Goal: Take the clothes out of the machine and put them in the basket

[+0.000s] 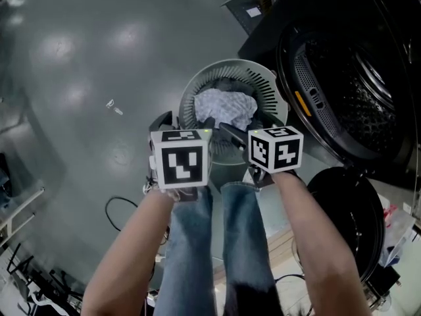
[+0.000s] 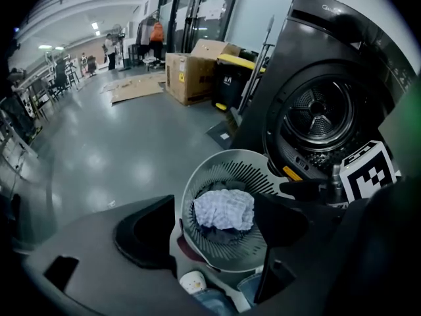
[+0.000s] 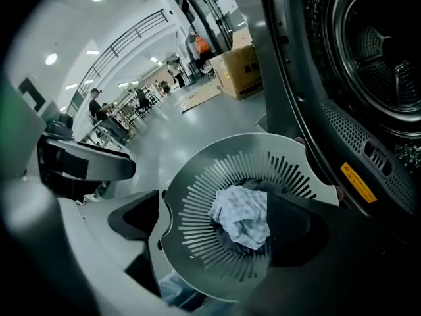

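Observation:
A round grey slotted basket (image 1: 256,71) stands on the floor in front of the dark machine (image 1: 355,91), whose door (image 1: 348,209) hangs open. A white-blue checked cloth (image 1: 225,107) lies on top of darker clothes inside the basket. My left gripper (image 1: 187,127) and right gripper (image 1: 253,127) hover side by side just above the basket's near rim. Both are open with nothing between the fingers. In the left gripper view the left gripper (image 2: 217,226) frames the cloth (image 2: 223,209) and basket (image 2: 217,166). In the right gripper view the right gripper (image 3: 217,226) looks down on the cloth (image 3: 243,216). The drum (image 3: 381,64) looks dark inside.
My legs in jeans (image 1: 217,242) stand right behind the basket. A cable (image 1: 122,212) lies on the grey floor at the left. Cardboard boxes (image 2: 194,74) and a black bin with a yellow lid (image 2: 230,78) stand farther back beside the machine.

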